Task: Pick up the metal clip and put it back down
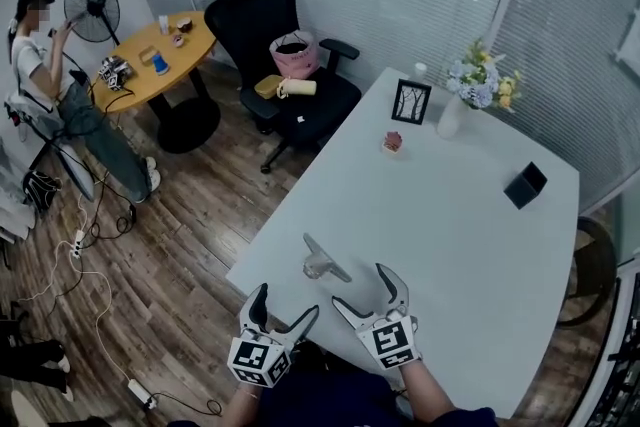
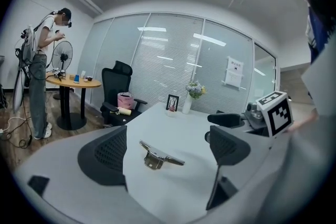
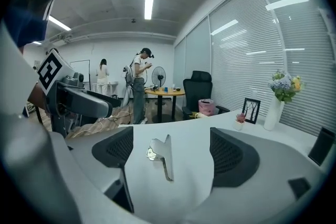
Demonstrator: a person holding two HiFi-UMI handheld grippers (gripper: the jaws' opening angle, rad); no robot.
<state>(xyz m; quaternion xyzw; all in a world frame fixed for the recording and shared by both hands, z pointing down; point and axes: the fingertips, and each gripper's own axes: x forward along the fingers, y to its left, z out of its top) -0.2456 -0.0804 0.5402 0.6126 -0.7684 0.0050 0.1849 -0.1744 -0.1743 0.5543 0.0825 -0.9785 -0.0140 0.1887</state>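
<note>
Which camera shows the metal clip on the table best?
The left gripper view: the metal clip lies close and broadside. The right gripper view shows it close but foreshortened; the head view shows it small.

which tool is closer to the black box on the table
Right. The right tool hovers over the near edge of the table, with the black box ahead and to its right. The left tool is further left, at the corner, so farther off.
</note>
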